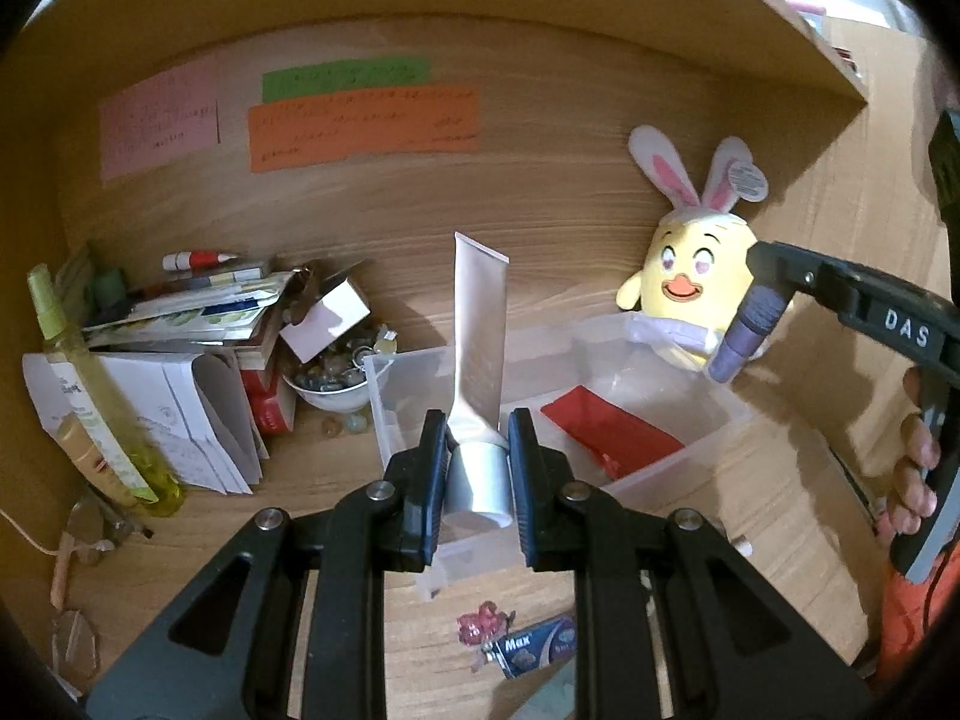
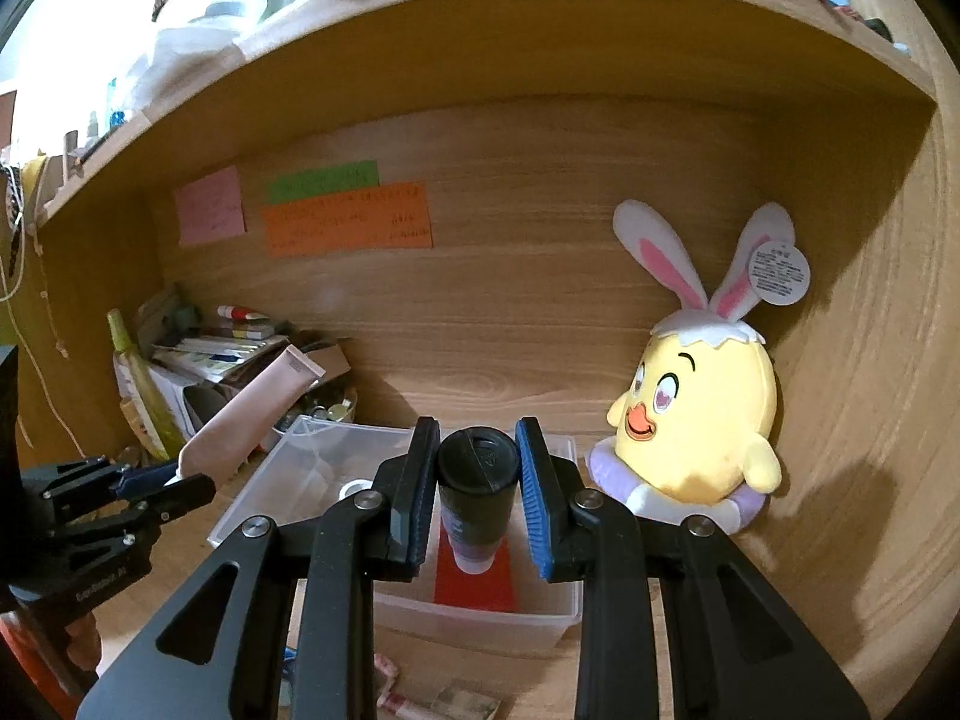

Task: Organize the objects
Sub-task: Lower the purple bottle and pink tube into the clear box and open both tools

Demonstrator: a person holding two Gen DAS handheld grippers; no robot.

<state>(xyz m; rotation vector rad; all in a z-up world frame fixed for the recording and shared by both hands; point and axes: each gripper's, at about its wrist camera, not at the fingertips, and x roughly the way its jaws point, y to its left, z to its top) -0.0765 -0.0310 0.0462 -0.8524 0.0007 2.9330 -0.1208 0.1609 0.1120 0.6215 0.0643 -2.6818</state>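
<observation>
— While hovering over the clear plastic bin [image 1: 678,468], left gripper [image 1: 477,468] pinching a pale cream tube [image 1: 480,324] by its silver cap, crimped end up. Anything readable?
— "DAS" on the right gripper [image 1: 765,294], "Max" on a blue packet [image 1: 534,648] on the desk. Right gripper clamped on a dark-capped purple tube [image 2: 477,498], above the bin's red card [image 2: 477,582]. Sticky-note writing illegible.
</observation>
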